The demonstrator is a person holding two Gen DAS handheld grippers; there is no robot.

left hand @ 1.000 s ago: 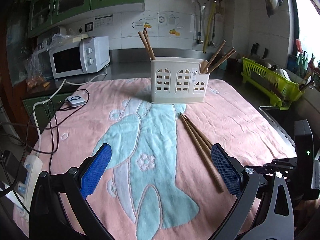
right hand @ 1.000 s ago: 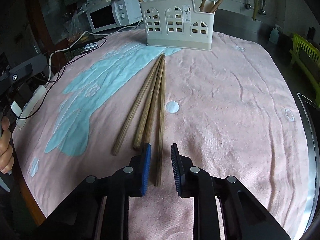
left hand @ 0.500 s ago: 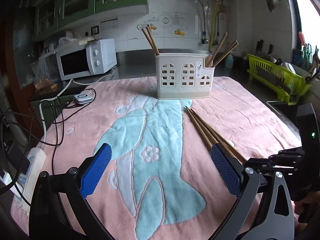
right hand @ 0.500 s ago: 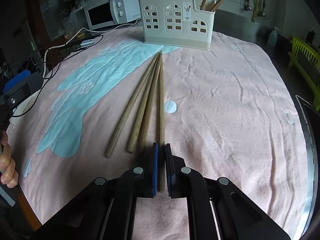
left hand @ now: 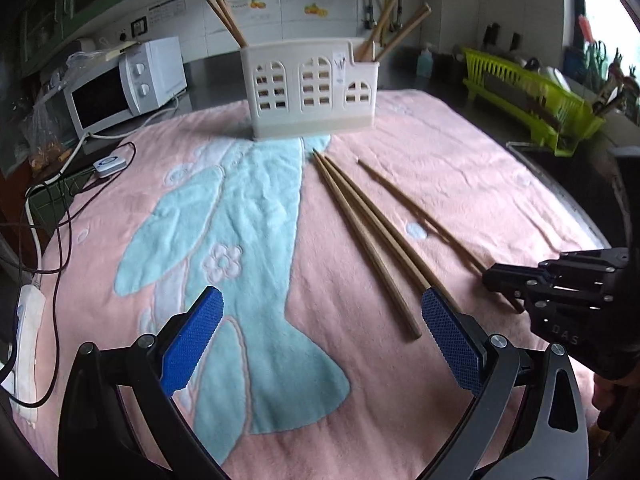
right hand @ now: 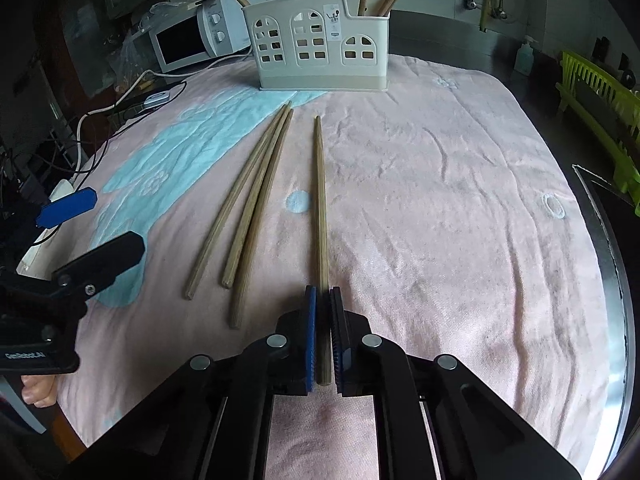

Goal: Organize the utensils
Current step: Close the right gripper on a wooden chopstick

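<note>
My right gripper (right hand: 322,320) is shut on the near end of one wooden chopstick (right hand: 320,200), which points toward the cream utensil holder (right hand: 320,52) and lies apart from the rest. Three loose chopsticks (right hand: 256,208) lie in a fan just to its left on the pink towel (right hand: 440,220). The holder (left hand: 312,92) stands at the far edge with chopsticks in its end compartments. My left gripper (left hand: 320,300) is open and hovers low over the towel, its right pad beside the near ends of the loose chopsticks (left hand: 360,232). The right gripper (left hand: 496,278) shows at that view's right edge.
A white microwave (left hand: 124,88) stands at the back left. Cables and a power strip (left hand: 28,320) run along the left edge. A green dish rack (left hand: 532,100) stands at the right, beyond the metal counter edge (right hand: 612,240).
The right gripper's jaws closed on one chopstick, which now lies separated to the right of the others. The left gripper came lower and closer to the chopsticks.
</note>
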